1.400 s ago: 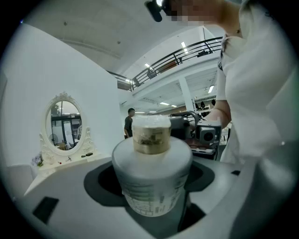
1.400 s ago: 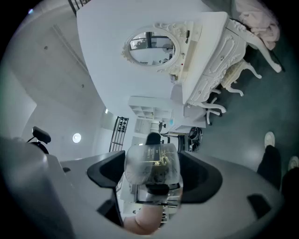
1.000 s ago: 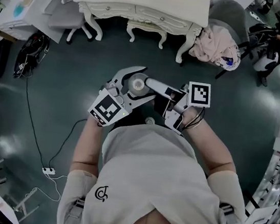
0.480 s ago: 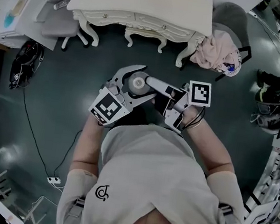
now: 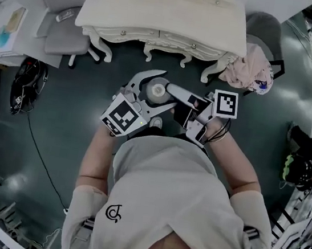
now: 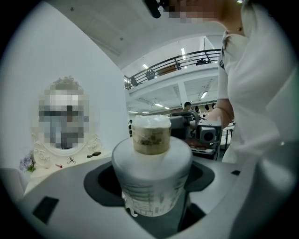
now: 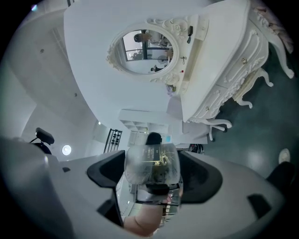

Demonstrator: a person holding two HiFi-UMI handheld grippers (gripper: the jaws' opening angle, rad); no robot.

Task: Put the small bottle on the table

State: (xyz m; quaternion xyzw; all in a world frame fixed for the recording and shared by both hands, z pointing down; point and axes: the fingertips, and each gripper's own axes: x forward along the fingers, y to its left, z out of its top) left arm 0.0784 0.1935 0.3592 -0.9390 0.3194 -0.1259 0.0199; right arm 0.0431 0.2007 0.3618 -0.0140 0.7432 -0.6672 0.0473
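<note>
over the last second the white dressing table [image 5: 159, 18] drew nearer in the head view, grips unchanged: left gripper [image 5: 156, 92] clamped on the tan-capped white bottle [image 6: 152, 163], right gripper [image 7: 154, 184] clamped on the small clear bottle [image 7: 152, 165], both carried short of it, so placement looked close.

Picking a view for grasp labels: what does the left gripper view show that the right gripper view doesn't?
Only the left gripper view: a white bottle with a tan cap, held between the left hand-held gripper's jaws, and the person's white shirt at right.
Only the right gripper view: a small clear bottle held between the right hand-held gripper's jaws, the dark floor, and the table's drawer front.
Both: the white dressing table and its oval mirror.
</note>
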